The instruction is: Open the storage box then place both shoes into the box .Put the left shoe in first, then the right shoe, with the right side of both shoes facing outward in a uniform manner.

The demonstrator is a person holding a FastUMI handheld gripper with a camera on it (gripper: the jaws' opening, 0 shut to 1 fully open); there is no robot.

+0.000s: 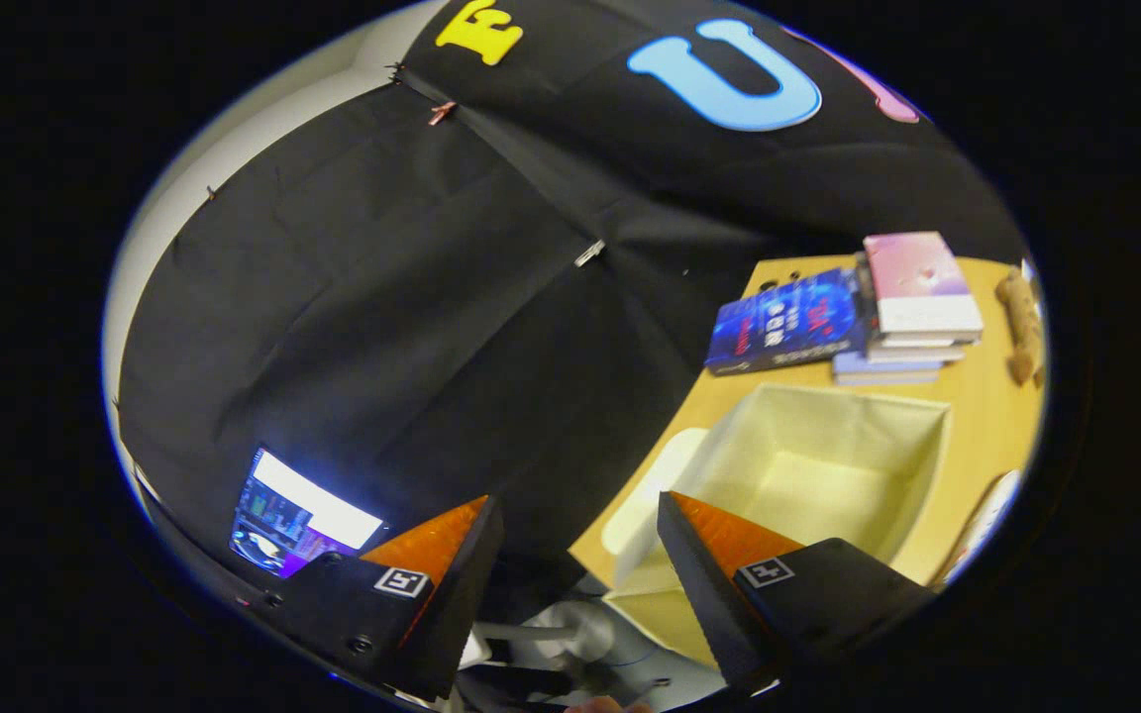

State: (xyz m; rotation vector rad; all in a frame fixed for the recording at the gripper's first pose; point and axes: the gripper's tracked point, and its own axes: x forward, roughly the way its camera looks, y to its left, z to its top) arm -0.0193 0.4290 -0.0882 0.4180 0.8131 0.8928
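Gripper [580,515]: fingers spread wide, gripping nothing.
Storage box [917,475]: open, just beyond the right finger, looks empty.
Books [853,312]: stacked behind it.

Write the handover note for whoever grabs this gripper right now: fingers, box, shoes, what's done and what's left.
Gripper: fingers apart, holding nothing, tilted and aimed partly at the booth wall.
Storage box: on the wooden table, just ahead of the right-hand finger, open at the top, with nothing visible in the part of the inside that shows. A pale flat piece, possibly its lid, lies against its near side.
Beyond the box: a stack of books.
Shoes: I cannot place them from this view.
Done: the box looks open.
Left: left shoe in first, then the right shoe, right sides facing outward.
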